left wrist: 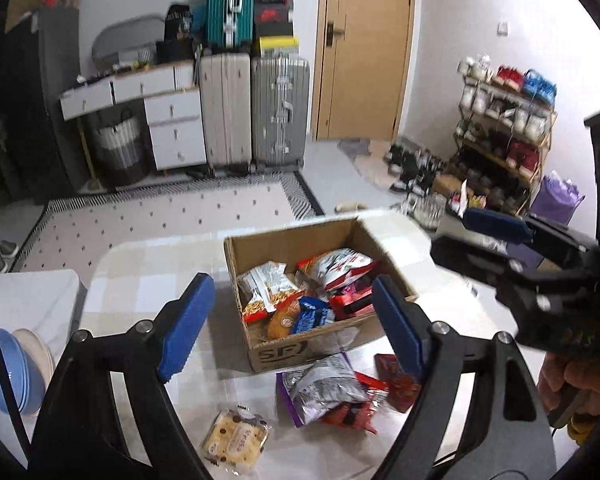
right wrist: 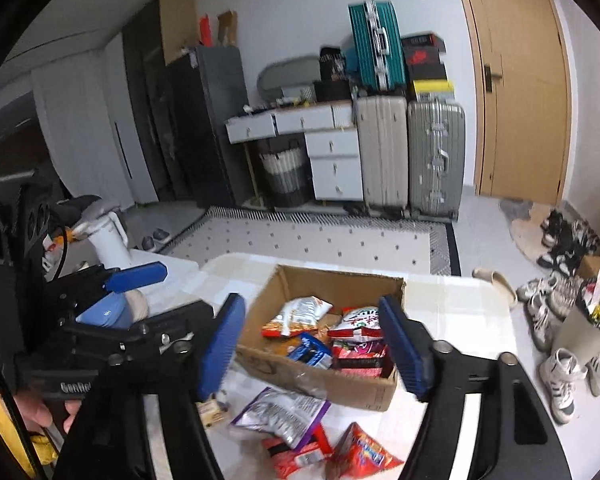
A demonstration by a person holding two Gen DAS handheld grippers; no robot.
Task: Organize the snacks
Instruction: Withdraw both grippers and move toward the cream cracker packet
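Observation:
An open cardboard box [left wrist: 284, 354] [right wrist: 320, 380] stands on the checked table [left wrist: 148, 280] and holds several snack packets. In front of it lie a silver-and-purple bag [left wrist: 324, 388] [right wrist: 284, 412], red packets [left wrist: 396, 380] [right wrist: 360, 456] and a cracker pack [left wrist: 236, 440] [right wrist: 212, 410]. My left gripper [left wrist: 292, 328] hovers above the box's near side, open, with nothing between its blue pads. My right gripper [right wrist: 312, 350] is also open and empty, above the box's near wall. Each gripper shows in the other view: the right one [left wrist: 460, 236] at the right, the left one [right wrist: 184, 292] at the left.
A stack of blue and cream bowls [left wrist: 8, 376] sits on a white side surface [left wrist: 32, 300] left of the table, near a white kettle [right wrist: 108, 240]. Beyond the table are a patterned rug, suitcases [left wrist: 256, 112], a drawer unit, a door and a shoe rack [left wrist: 504, 136].

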